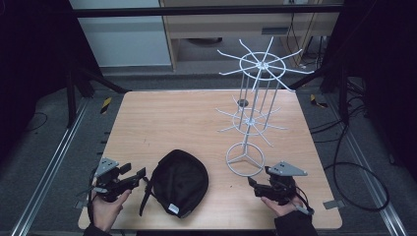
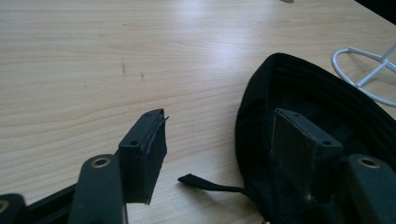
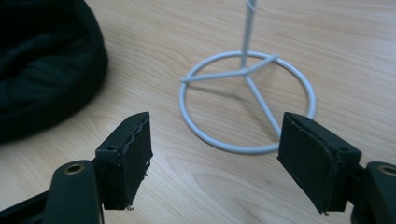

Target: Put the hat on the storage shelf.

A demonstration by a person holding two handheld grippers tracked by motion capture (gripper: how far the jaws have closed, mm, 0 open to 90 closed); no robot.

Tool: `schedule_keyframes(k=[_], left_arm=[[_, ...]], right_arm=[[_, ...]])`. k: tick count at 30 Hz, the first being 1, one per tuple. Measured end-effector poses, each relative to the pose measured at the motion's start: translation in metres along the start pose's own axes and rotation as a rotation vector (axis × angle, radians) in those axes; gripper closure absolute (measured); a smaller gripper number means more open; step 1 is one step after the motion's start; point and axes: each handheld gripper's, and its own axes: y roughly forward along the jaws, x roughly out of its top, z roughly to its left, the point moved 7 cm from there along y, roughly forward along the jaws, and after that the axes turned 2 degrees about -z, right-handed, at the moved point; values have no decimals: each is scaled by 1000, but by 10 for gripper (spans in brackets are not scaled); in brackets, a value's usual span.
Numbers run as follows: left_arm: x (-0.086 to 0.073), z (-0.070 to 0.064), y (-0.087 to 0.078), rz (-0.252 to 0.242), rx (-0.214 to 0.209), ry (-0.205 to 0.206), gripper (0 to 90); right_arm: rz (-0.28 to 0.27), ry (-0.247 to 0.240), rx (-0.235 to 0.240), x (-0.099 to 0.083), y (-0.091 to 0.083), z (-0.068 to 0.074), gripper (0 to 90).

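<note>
Black cap (image 1: 180,183) lies near the front edge of the wooden surface (image 1: 172,118), between the two grippers, its hollow inside facing up in the left gripper view (the high view shows it as a dark dome with a small white label). A strap (image 2: 210,185) trails from it across the wood towards the left gripper (image 1: 139,178). That gripper, held in the person's left hand (image 1: 105,209), stands released with its jaws wide apart just beside the cap; its own view puts one jaw in front of the cap's interior. The white wire rack (image 1: 253,105) stands upright to the right of the cap, with two tiers of spokes seen from above. The right gripper (image 1: 252,182) is also spread open, empty, facing the rack's ring base (image 3: 247,100).
</note>
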Motion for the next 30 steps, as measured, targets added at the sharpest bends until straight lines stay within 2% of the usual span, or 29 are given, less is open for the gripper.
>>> schedule_keyframes(k=[1, 2, 5, 6, 7, 10, 13, 18, 23, 24, 27, 28, 30], left_arm=[[0, 0, 0, 0, 0, 0, 352], [1, -4, 1, 2, -7, 7, 356], [1, -8, 2, 6, -10, 16, 368], [1, -9, 3, 9, -12, 19, 368], [1, -11, 4, 8, -12, 24, 368], [0, -15, 6, 16, -25, 30, 395], [-1, -17, 8, 24, -25, 32, 410], [-5, -21, 19, 64, -15, 61, 441], [-9, -23, 29, 99, -12, 81, 477], [-12, -24, 32, 116, -16, 92, 513], [-14, -23, 34, 129, -13, 101, 540], [-15, -24, 34, 135, -13, 104, 585], [-17, -23, 36, 147, -7, 116, 604]], right_arm=[[0, 0, 0, 0, 0, 0, 248], [-5, -8, 20, 4, 3, 9, 249], [-9, -14, 36, 7, 6, 16, 257], [-10, -13, 63, 11, 9, 24, 262], [-10, -13, 63, 11, 9, 24, 267], [-9, -47, 91, 17, 15, 39, 306], [-10, -57, 106, 20, 16, 45, 323], [-27, -56, 142, 31, 26, 62, 336], [-15, -68, 159, 35, 36, 75, 348], [-6, -75, 172, 36, 41, 81, 365], [5, -77, 181, 37, 46, 86, 373], [20, -75, 181, 36, 51, 91, 384], [22, -81, 182, 36, 54, 93, 393]])
